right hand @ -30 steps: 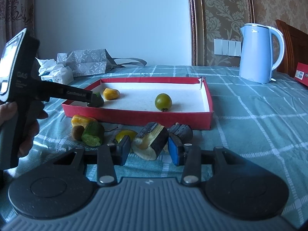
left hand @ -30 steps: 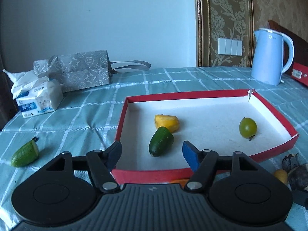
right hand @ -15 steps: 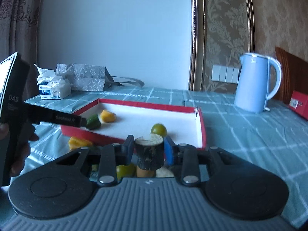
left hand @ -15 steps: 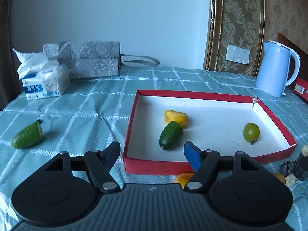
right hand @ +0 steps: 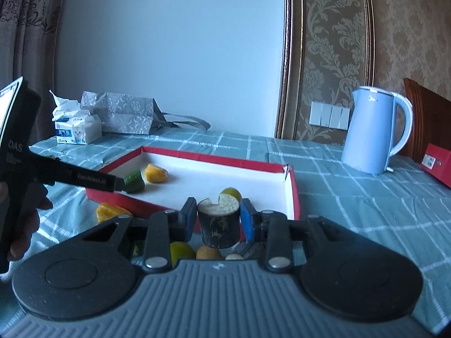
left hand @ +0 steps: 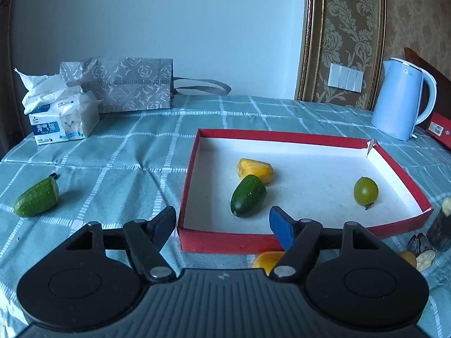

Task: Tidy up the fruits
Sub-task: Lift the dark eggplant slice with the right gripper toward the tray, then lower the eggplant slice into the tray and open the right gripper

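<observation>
While the right gripper pinches a dark fruit chunk and the left gripper hangs open, that stub could slip short of the red tray.

The shallow red-rimmed cardboard tray lies open from above, its white floor bare along the far side and in the middle; a dark green cucumber piece, a yellow fruit chunk and a small round green fruit occupy spots inside. The pale blue electric kettle stands well beyond its far right corner.
</observation>
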`<state>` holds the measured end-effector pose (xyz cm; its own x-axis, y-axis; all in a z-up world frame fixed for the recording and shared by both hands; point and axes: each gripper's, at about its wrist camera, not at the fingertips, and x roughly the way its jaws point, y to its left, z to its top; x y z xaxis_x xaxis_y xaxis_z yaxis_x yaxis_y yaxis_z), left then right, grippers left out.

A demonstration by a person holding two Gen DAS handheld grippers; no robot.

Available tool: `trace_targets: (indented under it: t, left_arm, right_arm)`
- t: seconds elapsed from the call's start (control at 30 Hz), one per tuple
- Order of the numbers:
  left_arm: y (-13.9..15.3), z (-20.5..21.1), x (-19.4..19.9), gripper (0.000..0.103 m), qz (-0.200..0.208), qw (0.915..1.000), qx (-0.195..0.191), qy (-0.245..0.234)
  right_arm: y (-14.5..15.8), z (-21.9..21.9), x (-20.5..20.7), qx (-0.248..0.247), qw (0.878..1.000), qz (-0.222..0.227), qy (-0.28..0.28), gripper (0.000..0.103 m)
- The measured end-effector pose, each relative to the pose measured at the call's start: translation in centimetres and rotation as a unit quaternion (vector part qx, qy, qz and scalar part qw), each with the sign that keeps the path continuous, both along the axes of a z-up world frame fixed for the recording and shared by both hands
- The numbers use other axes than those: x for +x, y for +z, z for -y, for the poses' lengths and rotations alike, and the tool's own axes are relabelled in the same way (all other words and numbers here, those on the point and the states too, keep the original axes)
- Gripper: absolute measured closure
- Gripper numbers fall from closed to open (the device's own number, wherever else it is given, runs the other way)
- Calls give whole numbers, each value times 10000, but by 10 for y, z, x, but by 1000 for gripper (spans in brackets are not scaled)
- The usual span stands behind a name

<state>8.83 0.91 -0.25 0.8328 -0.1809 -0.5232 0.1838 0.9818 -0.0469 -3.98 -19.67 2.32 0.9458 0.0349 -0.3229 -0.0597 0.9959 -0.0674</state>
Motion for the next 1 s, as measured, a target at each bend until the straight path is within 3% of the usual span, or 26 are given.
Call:
trace_targets:
  t: [0.23,0.37,0.57,0.87,1.0]
  left_arm:
    - [0,-1,2,30,-32,10000,-44,13]
    - [0,0,1,30,-35,10000,-22,-35]
    - [-1,-1,3,30,-98,9999,-45,-40]
    - [-2,-3,6,30,-171,9998,-104,-57]
    - [-2,-4,7,29,-211,9997,-141,-60]
  right_arm:
    - [17,-12,19,-162,9996,165,166,72]
    - [21,-20,44,-176,9994,26,302,72]
    - [15,-28,90,-125,9986,-399,337,71]
    - [-13,-33,159,-33,9896,-1426,170,71]
    - [-12,-36,172,-78,9885,-1509,71,71]
